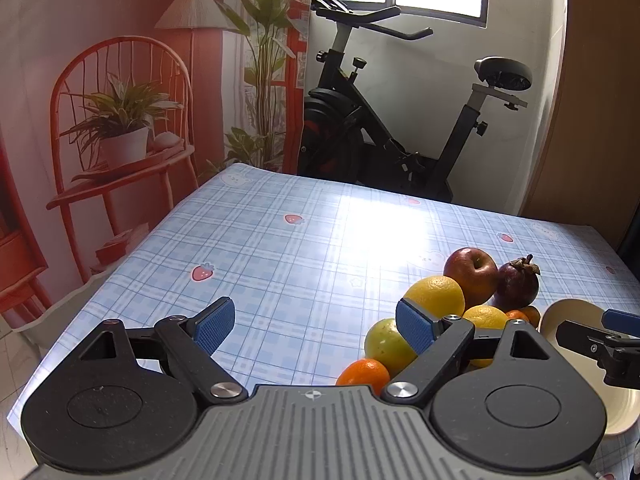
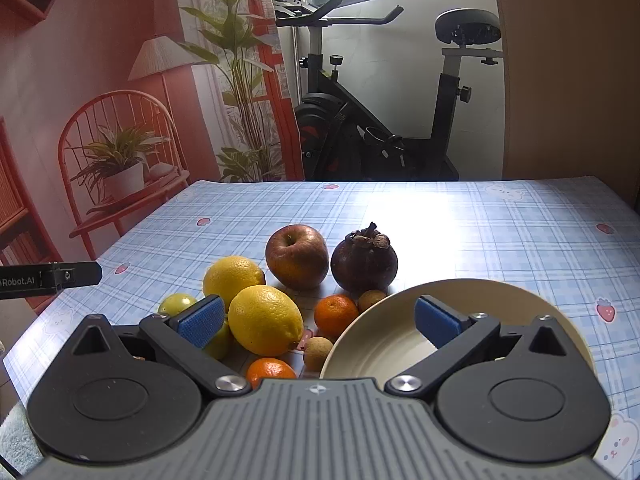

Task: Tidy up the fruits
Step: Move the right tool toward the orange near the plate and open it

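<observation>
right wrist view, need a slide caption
Open right gripper hovers over loose fruit: lemons, apple, mangosteen, beside an empty bowl.

Fruit cluster left of bowl [image 2: 460,292] on table [image 2: 500,232].
Apple [image 2: 297,256] and mangosteen [image 2: 364,260] at the back, apple to the left. Two lemons [image 2: 265,320] in front of the apple; a mandarin [image 2: 335,315] just beside the bowl rim. Exercise bike [image 2: 380,132] behind the table.
</observation>
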